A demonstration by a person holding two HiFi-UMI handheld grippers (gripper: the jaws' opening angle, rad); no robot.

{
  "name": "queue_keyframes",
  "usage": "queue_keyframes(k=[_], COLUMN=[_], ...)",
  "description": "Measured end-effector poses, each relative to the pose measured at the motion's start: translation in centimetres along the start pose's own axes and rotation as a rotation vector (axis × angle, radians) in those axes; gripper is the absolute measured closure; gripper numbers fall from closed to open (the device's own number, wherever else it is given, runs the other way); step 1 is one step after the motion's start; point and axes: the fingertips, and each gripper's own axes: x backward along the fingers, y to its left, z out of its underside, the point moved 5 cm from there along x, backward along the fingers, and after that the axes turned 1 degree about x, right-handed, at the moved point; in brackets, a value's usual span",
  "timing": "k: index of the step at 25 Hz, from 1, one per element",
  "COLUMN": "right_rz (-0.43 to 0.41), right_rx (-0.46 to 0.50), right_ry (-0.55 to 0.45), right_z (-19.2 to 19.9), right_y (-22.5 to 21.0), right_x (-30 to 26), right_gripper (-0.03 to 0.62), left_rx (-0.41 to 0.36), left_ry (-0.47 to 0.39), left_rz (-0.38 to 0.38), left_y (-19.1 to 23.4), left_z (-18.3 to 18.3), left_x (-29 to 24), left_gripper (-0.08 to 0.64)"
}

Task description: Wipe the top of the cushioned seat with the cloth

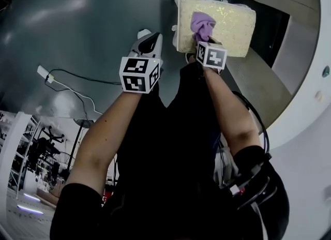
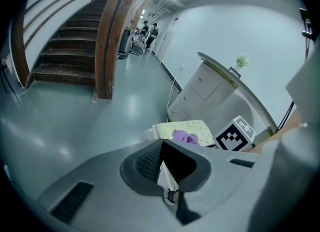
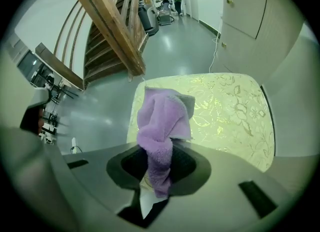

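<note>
**Right gripper view: cloth clamped, on the seat top**

Right gripper view shows the right gripper [image 3: 159, 171] clenched on the purple cloth [image 3: 160, 121]. It grips the gathered lower end, and the bunched bulk stands up past the jaws, over the near left part of the cushioned seat [image 3: 225, 116].

In the head view the seat [image 1: 232, 24] is at upper centre-right, with the cloth [image 1: 202, 25] apparently resting on its top, left of middle. The left gripper [image 2: 161, 162] has its jaws closed together with nothing held. It hangs over the grey floor [image 1: 77, 27], just left of the seat.

Handling (judgement):
- The cloth is fluffy, light and floppy, and will fold rather than push flat.
- The present hold on the gathered end looks secure; press the loose bulk down to spread it.
- The seat is padded, with yellow patterned fabric, and should give under pressure.
- The fabric is likely grippy enough to drag the cloth.
</note>
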Motion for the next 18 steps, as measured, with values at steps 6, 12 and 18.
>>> queue_keyframes(k=[6,12,18], right_rz=[-0.019,-0.103,-0.171], right_rx=[0.017,0.070,0.097], right_ry=[0.040,0.050,-0.024], right_z=[-0.7,-1.6,-3.5], right_y=[4.1,8.4,8.6], right_x=[-0.7,-1.0,3.2], right_gripper=[0.497,0.494,0.492], left_rx=[-0.009,-0.027,-0.052], left_ry=[0.004,0.011,0.014], left_rz=[0.004,0.002,-0.015], left_y=[1.6,2.6,1.6], left_z=[0.2,-0.4,-1.9], left_x=[0.9,2.0,2.5], left_gripper=[0.557,0.557,0.557])
